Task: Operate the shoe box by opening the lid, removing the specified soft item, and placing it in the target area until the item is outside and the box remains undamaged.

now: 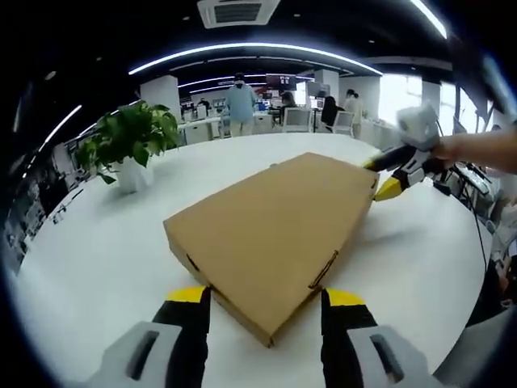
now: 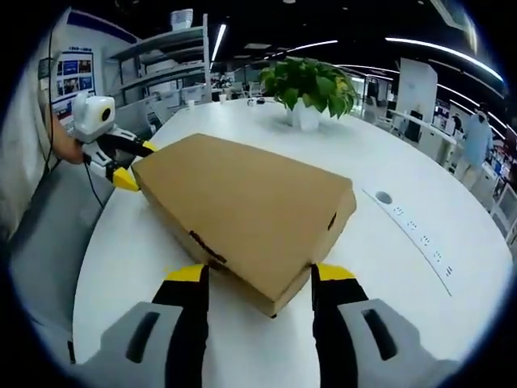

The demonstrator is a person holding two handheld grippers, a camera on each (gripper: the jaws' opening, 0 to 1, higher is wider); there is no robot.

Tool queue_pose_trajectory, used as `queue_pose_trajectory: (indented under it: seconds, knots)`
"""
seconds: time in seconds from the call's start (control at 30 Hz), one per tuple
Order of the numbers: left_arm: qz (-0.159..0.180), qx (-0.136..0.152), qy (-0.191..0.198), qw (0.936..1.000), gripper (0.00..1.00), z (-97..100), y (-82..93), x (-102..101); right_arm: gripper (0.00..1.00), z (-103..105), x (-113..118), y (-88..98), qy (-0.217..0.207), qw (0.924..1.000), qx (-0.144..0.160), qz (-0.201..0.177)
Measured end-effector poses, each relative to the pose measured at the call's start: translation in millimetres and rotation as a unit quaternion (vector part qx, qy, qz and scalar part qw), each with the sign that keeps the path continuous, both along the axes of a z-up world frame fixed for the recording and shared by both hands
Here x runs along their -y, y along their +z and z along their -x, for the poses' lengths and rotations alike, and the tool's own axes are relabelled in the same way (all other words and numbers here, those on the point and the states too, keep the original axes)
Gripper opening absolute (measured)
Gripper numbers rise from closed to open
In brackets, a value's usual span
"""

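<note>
Both grippers are sitting at opposite corners of a closed cardboard shoe box (image 1: pixel 279 230) that is lying flat on a round white table (image 1: pixel 105 259). Left gripper (image 1: pixel 266 297), seen in the left gripper view, is holding its yellow-tipped black jaws wide apart, one on each side of the box's near corner, with that corner reaching into the gap between them; I cannot tell whether either jaw is touching the cardboard. Across the box in that same view, the right gripper (image 1: pixel 386 175) is coming in from the right in a person's hand (image 1: pixel 452 149), its yellow tips spread and meeting the box's far corner.

From the right gripper view, the right gripper's own jaws are likewise standing apart around the nearest corner of the shoe box (image 2: pixel 242 214), while the left gripper (image 2: pixel 136 164) is showing at the far left corner with its tips open against the box edge.

Lid is lying shut on the box. A potted green plant (image 1: pixel 129 145) in a white pot is standing on the table beyond the box, well apart from it. Several people (image 1: pixel 240 103) are standing and sitting among the desks in the office behind.
</note>
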State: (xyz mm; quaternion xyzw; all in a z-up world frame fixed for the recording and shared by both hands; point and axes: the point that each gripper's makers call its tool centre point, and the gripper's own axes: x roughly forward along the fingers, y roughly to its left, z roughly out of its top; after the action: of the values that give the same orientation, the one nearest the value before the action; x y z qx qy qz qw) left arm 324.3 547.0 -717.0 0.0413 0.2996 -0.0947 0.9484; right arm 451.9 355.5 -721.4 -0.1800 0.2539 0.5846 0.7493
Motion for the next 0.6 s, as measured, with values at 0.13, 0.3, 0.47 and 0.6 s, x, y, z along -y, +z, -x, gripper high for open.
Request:
queue_pose_trajectory:
  seconds: [0.13,0.3,0.47,0.6]
  knots:
    - [-0.002,-0.003,0.002,1.0,0.56,-0.2,0.2,0.8,0.47,2.7,-0.2,2.1,0.0,1.0,-0.007,-0.001]
    - [0.002,-0.006,0.001,1.0,0.55,-0.6,1.1,1.1,0.46,4.8,-1.5,2.9,-0.002,1.0,-0.006,0.004]
    - [0.004,-0.012,0.0,0.9999,0.55,0.0,1.4,-0.5,0.46,7.3,-1.3,3.1,-0.003,0.9999,-0.005,0.011]
    - [0.003,-0.013,-0.005,0.9999,0.55,2.2,1.1,-3.3,0.45,13.4,-3.4,3.3,-0.002,0.9998,-0.005,0.02]
